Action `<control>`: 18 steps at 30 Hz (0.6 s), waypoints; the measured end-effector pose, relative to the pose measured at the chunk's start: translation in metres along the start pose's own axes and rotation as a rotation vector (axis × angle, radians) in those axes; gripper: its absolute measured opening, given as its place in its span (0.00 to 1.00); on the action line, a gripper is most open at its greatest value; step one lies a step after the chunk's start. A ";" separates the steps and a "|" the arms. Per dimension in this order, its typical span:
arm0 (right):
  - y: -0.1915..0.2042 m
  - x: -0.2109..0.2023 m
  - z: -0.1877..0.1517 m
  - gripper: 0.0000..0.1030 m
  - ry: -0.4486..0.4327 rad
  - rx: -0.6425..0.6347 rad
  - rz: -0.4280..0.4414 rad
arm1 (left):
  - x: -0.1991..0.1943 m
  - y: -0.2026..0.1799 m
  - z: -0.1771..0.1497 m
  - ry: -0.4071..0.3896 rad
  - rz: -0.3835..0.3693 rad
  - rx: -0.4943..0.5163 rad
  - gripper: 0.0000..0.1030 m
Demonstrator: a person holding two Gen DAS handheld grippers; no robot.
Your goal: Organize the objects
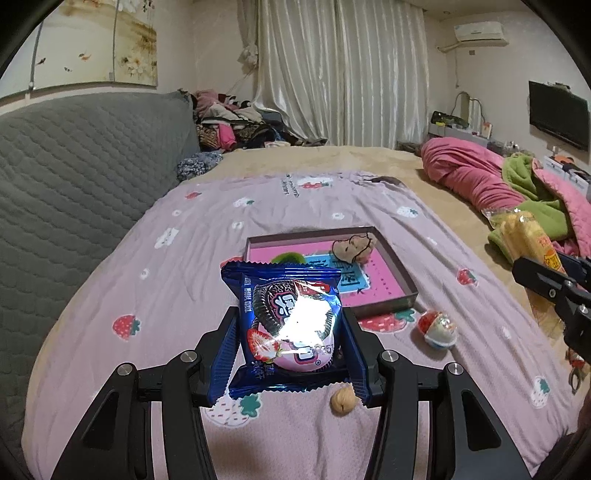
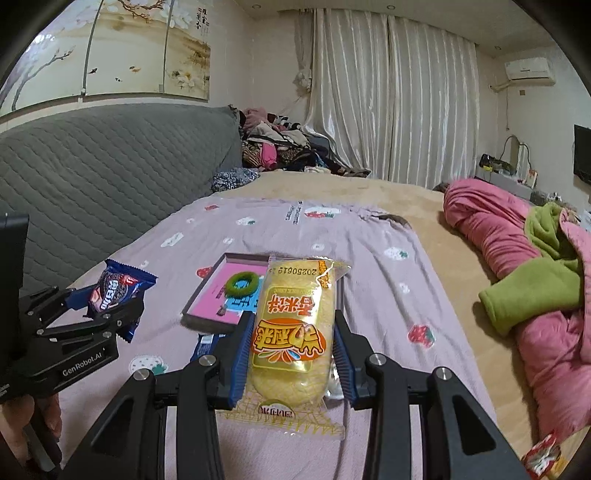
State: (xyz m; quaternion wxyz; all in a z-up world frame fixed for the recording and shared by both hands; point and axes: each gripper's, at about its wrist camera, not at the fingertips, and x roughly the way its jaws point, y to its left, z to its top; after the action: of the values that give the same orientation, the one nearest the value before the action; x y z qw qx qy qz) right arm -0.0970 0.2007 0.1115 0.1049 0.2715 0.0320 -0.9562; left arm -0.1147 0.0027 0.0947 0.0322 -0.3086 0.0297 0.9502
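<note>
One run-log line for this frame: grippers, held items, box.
left gripper: shut on cookie packet | right gripper: shut on rice cake packet | box: green ring inside

One cookie packet [image 1: 288, 325], one rice cake packet [image 2: 291, 332], one tray [image 1: 391, 266], one green ring [image 2: 242, 282], one walnut [image 1: 344, 402], two grippers

Place: a home bedroom.
Bed: a bed [image 1: 332, 206] is filling the room, a strawberry-print sheet [image 2: 332, 236] lying over it.
Window: curtains [image 1: 343, 70] are hanging closed.
Walls: air conditioner [image 1: 479, 31] and television [image 1: 558, 113] are hanging there.
</note>
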 end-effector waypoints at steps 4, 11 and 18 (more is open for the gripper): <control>-0.003 0.006 0.015 0.39 -0.018 0.000 0.013 | 0.004 -0.001 0.013 -0.008 -0.004 0.002 0.52; -0.004 0.022 0.034 0.39 -0.029 -0.005 0.028 | 0.017 0.000 0.038 -0.026 -0.014 0.006 0.52; 0.003 0.048 0.055 0.39 -0.054 -0.037 0.038 | 0.043 0.003 0.072 -0.045 -0.024 0.004 0.52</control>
State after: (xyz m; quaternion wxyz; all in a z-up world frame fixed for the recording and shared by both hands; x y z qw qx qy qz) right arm -0.1646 0.1828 0.1335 0.1289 0.2439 0.0418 -0.9603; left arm -0.1919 0.0066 0.1274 0.0446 -0.2872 0.0272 0.9564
